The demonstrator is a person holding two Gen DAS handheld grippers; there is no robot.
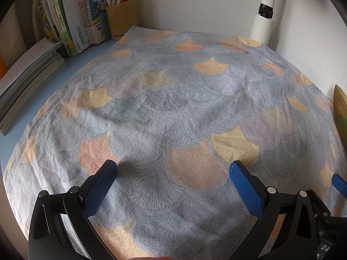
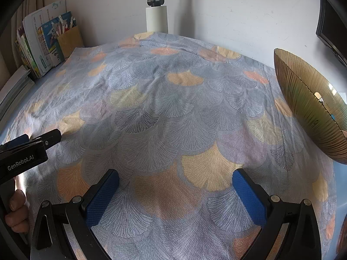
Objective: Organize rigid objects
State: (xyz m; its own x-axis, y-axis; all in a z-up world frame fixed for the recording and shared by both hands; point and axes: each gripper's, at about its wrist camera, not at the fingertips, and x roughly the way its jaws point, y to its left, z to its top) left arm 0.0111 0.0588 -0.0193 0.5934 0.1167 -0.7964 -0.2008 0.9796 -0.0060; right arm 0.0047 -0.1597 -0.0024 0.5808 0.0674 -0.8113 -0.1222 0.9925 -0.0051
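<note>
White walls (image 1: pixel 195 4), cloth-covered desk (image 1: pixel 173 99)

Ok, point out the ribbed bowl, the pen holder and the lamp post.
ribbed bowl (image 2: pixel 303 106): right wrist view, outer wall.
pen holder (image 1: pixel 122 18): left wrist view, front face.
lamp post (image 2: pixel 156 18): right wrist view, lower section.

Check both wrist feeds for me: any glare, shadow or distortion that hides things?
Left wrist: strong fisheye bend, cloth sharp, soft shadow by the left gripper, no glare. Right wrist: same bend, bowl stretched at the right edge, a bright patch on the cloth at lower left, right gripper clear.
</note>
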